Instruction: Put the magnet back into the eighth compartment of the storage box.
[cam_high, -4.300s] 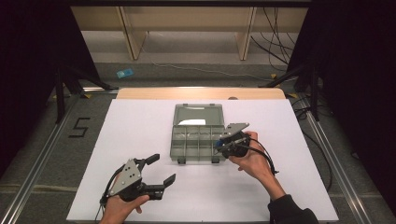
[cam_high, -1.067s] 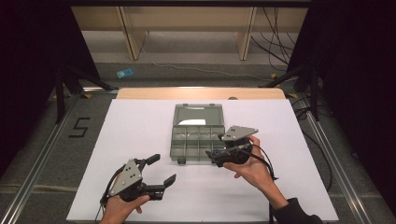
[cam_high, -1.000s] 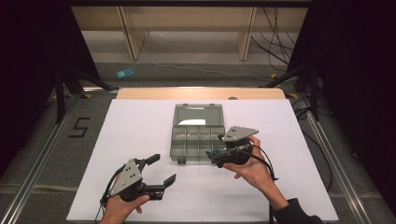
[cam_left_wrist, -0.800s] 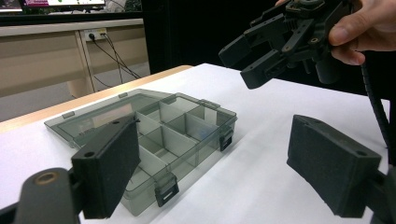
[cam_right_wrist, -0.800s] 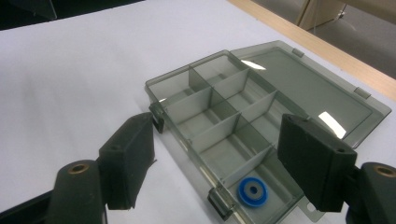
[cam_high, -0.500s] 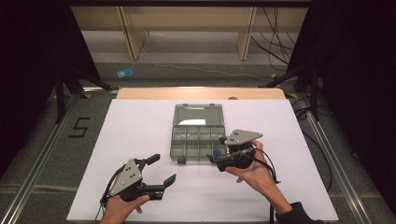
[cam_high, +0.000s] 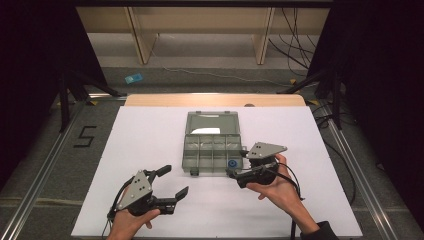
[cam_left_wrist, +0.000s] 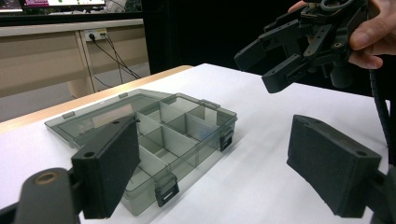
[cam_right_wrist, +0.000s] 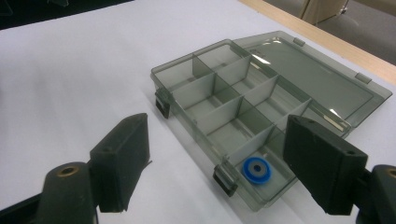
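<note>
Two handheld grippers and one organizer box share a white-covered table (cam_high: 150, 135), seen from above. At left, the left gripper (cam_high: 172, 182) rests low near the table's near edge, gripped by one hand (cam_high: 131, 222); its two black jaws stand spread wide with nothing between them, pointing toward the box. In the left gripper view the same two pads (cam_left_wrist: 112, 165) frame bare white surface and the box's near corner.

At centre lies the single smoke-grey plastic compartment box (cam_high: 210, 157), its hinged lid (cam_high: 211, 123) folded back flat on the table behind it. Dividers split the tray into two rows of compartments; the exact count cannot be told for certain from above. Two small black latches (cam_right_wrist: 224, 179) sit on the front wall. One blue ring-shaped washer (cam_right_wrist: 256, 170) lies in the front corner compartment at the box's right end, and it shows as a blue dot in the high view too.

At right, the right gripper (cam_high: 235, 162), topped by a grey three-cornered plate, is held by the other hand (cam_high: 277, 187) just beside the box's right front corner. Its jaws have just been opening and stand apart, empty, with the washer lying below and between them in the right gripper view, untouched.
</note>
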